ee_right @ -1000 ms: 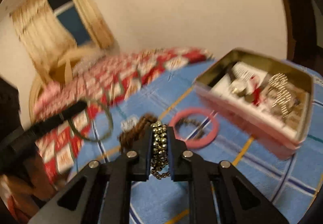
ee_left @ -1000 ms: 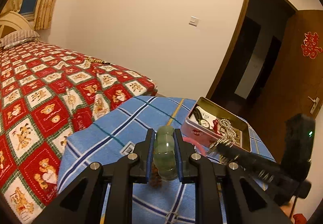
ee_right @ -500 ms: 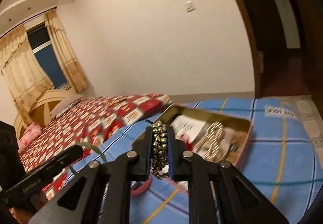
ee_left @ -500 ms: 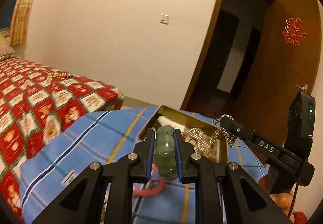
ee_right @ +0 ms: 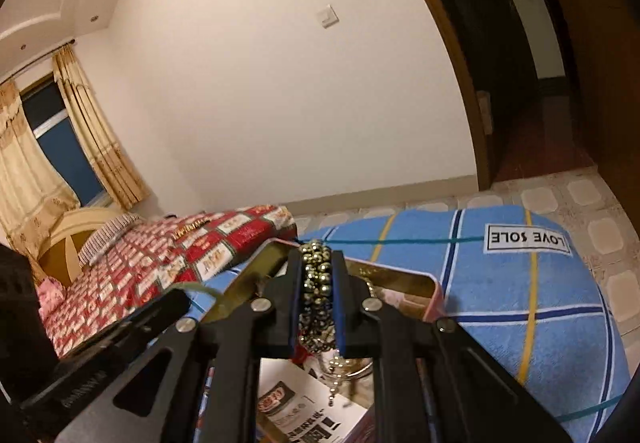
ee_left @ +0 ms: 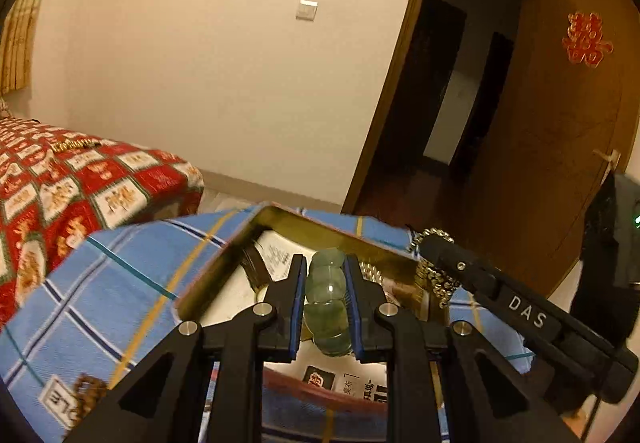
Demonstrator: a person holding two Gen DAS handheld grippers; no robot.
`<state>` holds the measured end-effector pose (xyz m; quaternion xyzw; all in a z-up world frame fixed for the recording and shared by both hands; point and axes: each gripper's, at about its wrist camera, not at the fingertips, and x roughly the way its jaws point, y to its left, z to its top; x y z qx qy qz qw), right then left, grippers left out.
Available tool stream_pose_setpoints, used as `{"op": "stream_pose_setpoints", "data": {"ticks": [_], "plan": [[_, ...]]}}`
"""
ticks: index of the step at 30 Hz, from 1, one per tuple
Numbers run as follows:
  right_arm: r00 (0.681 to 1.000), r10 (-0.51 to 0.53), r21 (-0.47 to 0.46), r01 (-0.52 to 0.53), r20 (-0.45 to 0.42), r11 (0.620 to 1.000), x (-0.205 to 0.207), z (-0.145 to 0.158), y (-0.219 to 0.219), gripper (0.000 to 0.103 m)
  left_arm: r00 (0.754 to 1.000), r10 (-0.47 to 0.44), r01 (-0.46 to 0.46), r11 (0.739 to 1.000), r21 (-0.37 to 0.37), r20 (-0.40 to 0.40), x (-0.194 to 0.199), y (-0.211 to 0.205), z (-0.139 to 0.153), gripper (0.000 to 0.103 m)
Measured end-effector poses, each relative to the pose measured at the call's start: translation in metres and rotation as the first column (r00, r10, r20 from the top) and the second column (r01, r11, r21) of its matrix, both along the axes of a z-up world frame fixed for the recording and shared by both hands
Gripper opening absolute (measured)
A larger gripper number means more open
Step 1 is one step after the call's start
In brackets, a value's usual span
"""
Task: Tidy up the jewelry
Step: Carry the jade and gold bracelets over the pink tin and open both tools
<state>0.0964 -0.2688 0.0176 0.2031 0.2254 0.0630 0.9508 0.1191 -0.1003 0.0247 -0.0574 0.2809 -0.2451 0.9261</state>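
Now left gripper (ee_left: 326,271) points slightly downward over the open tin box (ee_left: 224,263), jaws pinching a green bead bracelet (ee_left: 327,299). Right gripper (ee_right: 317,275) points slightly downward too, rolled a bit, jaws pinching a dark metallic bead bracelet (ee_right: 317,299) above the tin's far rim at 12 o'clock. In the left view it enters from 3 o'clock, close beside the left one. Tin sits on the blue plaid cloth (ee_right: 520,283); bare cloth at 3 o'clock in the right view, red patterned bed (ee_left: 60,195) at 9 o'clock.
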Motion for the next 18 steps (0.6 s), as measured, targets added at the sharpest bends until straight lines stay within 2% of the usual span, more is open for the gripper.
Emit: {"op": "stream_pose_setpoints", "data": {"ticks": [6,10,13,14,15,16,18], "plan": [[0.997,0.025,-0.037,-0.027,-0.071,0.999,0.015,-0.017,0.007,0.016,1.000,0.017,-0.015,0.996,0.083,-0.026,0.011,-0.019,-0.023,0.018],[0.995,0.032,-0.041,-0.036,-0.091,0.999,0.017,-0.022,0.006,0.017,0.999,0.021,-0.018,0.995,0.097,-0.025,0.013,-0.019,-0.028,0.018],[0.996,0.026,-0.043,-0.030,-0.090,0.999,0.016,-0.025,0.004,0.022,0.999,0.031,-0.030,0.993,0.111,-0.010,0.012,-0.018,-0.029,0.021],[0.996,0.026,-0.028,-0.029,-0.090,0.999,0.015,-0.026,0.002,0.028,1.000,0.030,-0.028,0.993,0.116,-0.010,0.012,-0.020,-0.030,0.025],[0.996,0.022,-0.017,-0.024,-0.083,1.000,0.013,-0.025,0.000,0.037,1.000,0.029,-0.028,0.992,0.125,-0.009,0.011,-0.021,-0.029,0.042],[0.997,0.009,-0.014,-0.010,-0.072,1.000,0.011,-0.023,-0.001,0.041,0.999,0.035,-0.034,0.991,0.128,-0.006,0.009,-0.021,-0.029,0.060],[0.998,-0.056,-0.019,0.056,-0.004,0.998,-0.002,-0.015,-0.008,0.055,0.998,0.057,-0.059,0.992,0.110,0.020,0.003,-0.018,-0.025,0.069]]}}
